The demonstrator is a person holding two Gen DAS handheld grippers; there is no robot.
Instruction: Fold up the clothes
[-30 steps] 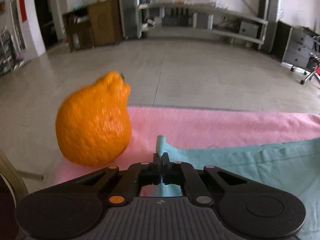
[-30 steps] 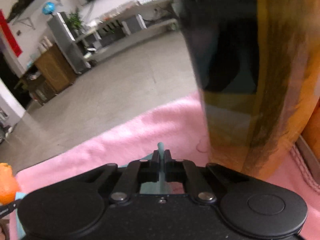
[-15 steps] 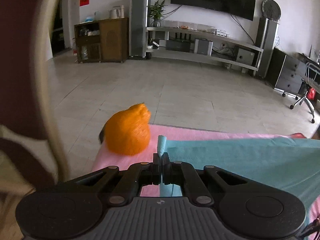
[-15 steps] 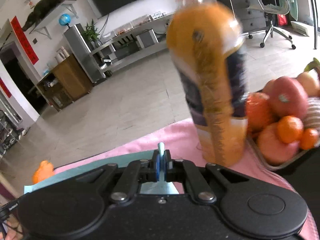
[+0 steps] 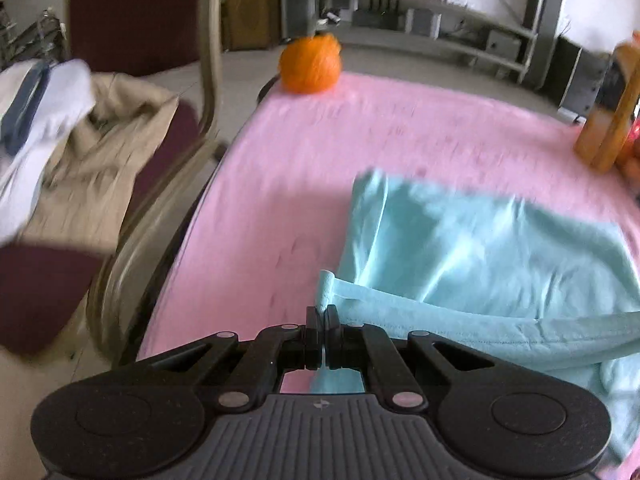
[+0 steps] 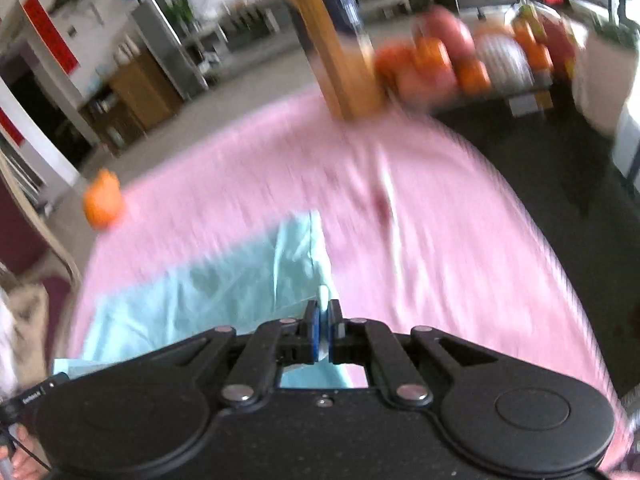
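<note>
Light-blue fabric, the garment (image 5: 480, 248), lies partly on the pink-covered surface (image 5: 304, 168) and is lifted at two edge points. The left tool (image 5: 321, 322) is closed on a hemmed edge of the garment; a short tab of cloth stands up between its fingertips, and the hem runs off to the right of the tool. The right tool (image 6: 322, 318) is likewise closed on the garment (image 6: 208, 292), with a small tip of cloth protruding above its blue-lined pads. Ahead of and to the right of the left tool, the rest of the garment drapes down onto the surface in loose folds. In the right wrist view the cloth spreads ahead of and to the left of the tool.

An orange fruit (image 5: 310, 65) rests at the far edge of the surface, ahead of the left tool and well apart from the garment. A tall orange-coloured bottle (image 6: 340, 40) stands at the far edge ahead of the right tool, with a heap of fruit (image 6: 460, 60) just beside it on the right. To the left of the left tool, off the surface, a chair (image 5: 176, 128) carries beige and white clothing (image 5: 76, 152). Both views are motion-blurred, so fine detail of the cloth is not readable.
</note>
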